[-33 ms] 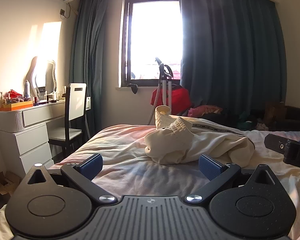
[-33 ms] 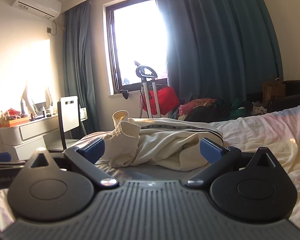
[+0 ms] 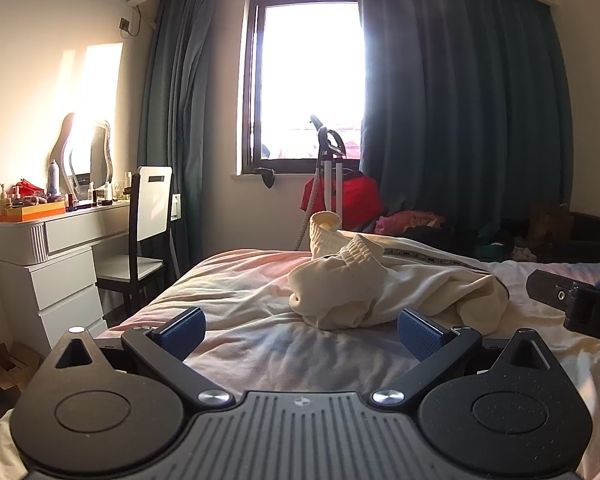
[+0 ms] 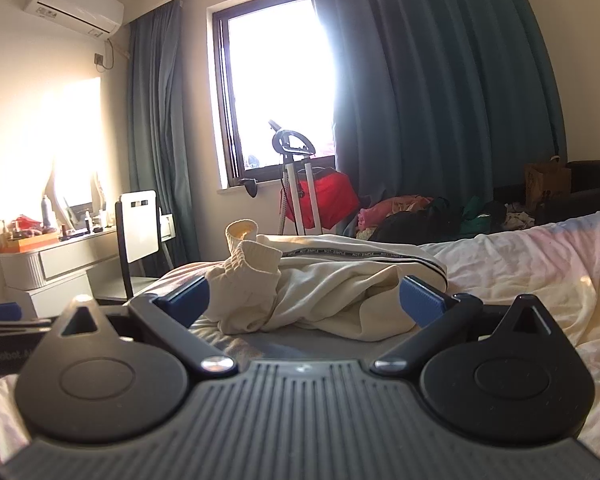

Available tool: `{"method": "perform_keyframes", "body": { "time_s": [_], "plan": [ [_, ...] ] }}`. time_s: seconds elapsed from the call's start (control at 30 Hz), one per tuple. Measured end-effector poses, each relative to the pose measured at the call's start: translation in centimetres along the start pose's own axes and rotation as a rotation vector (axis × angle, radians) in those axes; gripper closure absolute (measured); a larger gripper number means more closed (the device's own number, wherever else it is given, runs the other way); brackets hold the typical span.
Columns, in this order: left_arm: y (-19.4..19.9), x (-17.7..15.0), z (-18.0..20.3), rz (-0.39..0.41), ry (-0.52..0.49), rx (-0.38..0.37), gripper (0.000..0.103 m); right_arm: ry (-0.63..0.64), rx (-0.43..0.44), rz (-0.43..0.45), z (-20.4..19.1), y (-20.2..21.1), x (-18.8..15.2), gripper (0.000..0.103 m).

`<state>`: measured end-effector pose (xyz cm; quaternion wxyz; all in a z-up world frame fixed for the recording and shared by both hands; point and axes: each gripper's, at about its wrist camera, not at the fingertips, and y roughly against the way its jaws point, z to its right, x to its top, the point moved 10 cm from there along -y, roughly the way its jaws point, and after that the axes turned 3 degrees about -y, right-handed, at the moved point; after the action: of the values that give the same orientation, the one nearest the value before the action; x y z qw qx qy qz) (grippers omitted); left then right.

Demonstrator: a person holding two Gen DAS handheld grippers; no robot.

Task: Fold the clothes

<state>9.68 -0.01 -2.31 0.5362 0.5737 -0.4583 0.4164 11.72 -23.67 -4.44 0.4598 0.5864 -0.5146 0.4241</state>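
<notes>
A cream garment (image 3: 400, 284) lies bunched in a heap on the bed (image 3: 240, 280), with ribbed cuffs sticking up and a dark printed stripe along its top edge. My left gripper (image 3: 300, 332) hovers low over the sheet just short of the heap, open, with nothing between its blue pads (image 3: 182, 330). My right gripper (image 4: 304, 302) is also open and empty, its fingers framing the near side of the garment (image 4: 340, 280). Part of the right gripper's body (image 3: 580, 308) shows at the right edge of the left wrist view. The garment's far side is hidden.
A white dressing table (image 3: 60, 240) with bottles and a mirror stands at the left, a chair (image 3: 148, 216) beside it. Behind the bed are a garment steamer (image 3: 328, 184), a red bag (image 3: 356, 200) and a pile of clothes (image 3: 412, 220). A paper bag (image 4: 548, 180) stands far right.
</notes>
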Motion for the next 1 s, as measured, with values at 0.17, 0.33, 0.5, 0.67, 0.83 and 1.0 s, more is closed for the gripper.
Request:
{"method": "perform_keyframes", "body": {
  "time_s": [0.17,0.33,0.5,0.67,0.83,1.0],
  "plan": [
    [0.2,0.2,0.2,0.010,0.000,-0.003,0.000,0.025,0.001,0.002,-0.1,0.0,-0.2,0.000],
    [0.1,0.2,0.2,0.018,-0.017,-0.003,0.000,0.030,0.001,0.005,-0.5,-0.4,-0.5,0.000],
    [0.3,0.1,0.7,0.019,-0.038,0.002,0.000,0.018,0.001,-0.001,0.0,-0.5,-0.7,0.000],
    [0.4,0.0,0.8,0.019,-0.048,0.006,0.000,0.009,0.001,-0.007,0.0,-0.4,-0.8,0.000],
    [0.3,-0.2,1.1,0.017,-0.055,0.003,0.000,0.010,0.003,-0.014,-0.1,-0.3,-0.4,0.000],
    [0.3,-0.3,1.5,0.014,-0.072,0.000,0.000,0.015,0.000,-0.018,0.0,-0.4,-0.5,0.000]
  ]
}}
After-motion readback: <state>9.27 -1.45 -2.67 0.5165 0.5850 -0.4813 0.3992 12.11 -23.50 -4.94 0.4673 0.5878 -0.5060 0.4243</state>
